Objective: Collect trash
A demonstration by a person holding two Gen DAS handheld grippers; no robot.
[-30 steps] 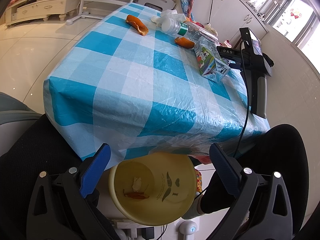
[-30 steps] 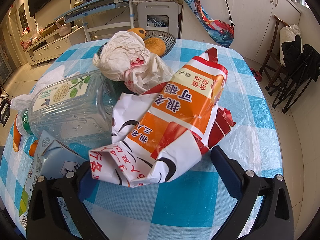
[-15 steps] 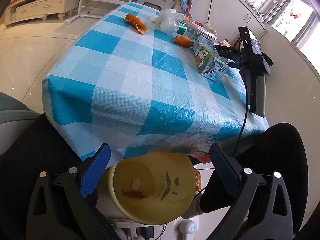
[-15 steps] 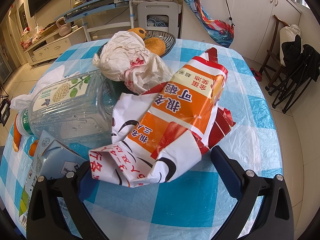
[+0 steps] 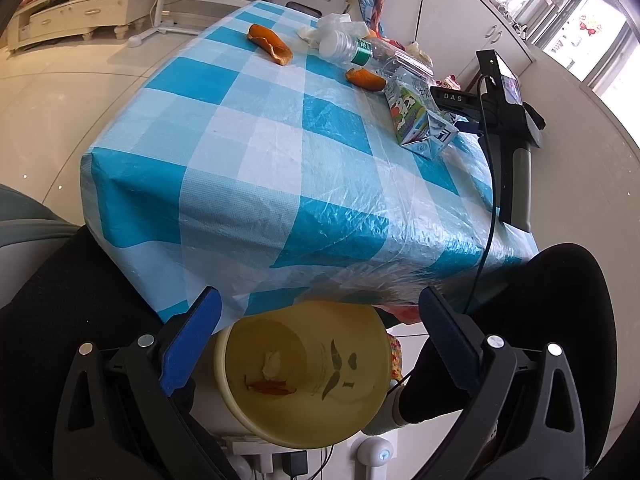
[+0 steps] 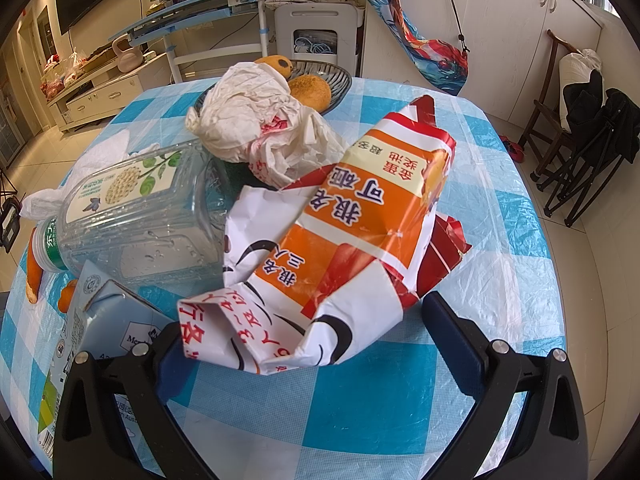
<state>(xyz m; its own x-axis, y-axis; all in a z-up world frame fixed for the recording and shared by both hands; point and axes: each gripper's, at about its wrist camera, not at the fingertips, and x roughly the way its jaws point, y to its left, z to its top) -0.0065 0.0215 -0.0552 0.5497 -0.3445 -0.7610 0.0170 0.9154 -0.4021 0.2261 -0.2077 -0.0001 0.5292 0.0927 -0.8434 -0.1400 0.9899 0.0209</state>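
My left gripper (image 5: 318,300) hangs open over a yellow bin (image 5: 372,404) that stands below the table's near edge, between a person's dark-clad legs. A scrap of paper and a piece of orange peel lie in the bin. Open as well, my right gripper (image 6: 304,320) sits low over the table, with a crumpled orange and white snack bag (image 6: 360,232) lying between its fingers. The bag hides the left fingertip. Close by are a clear plastic bottle (image 6: 132,216), a crumpled white wrapper (image 6: 256,120) and a milk carton (image 6: 100,320). Two orange peels (image 5: 270,44) lie farther along the blue checked cloth.
A dark bowl (image 6: 336,80) holding round fruit stands at the table's far end. In the left wrist view, the right gripper's handle (image 5: 516,160) and its cable hang by the table's right edge. Folding chairs (image 6: 580,128) stand on the floor to the right.
The left wrist view has shifted only slightly over the bin. The right gripper and the snack bag have not moved.
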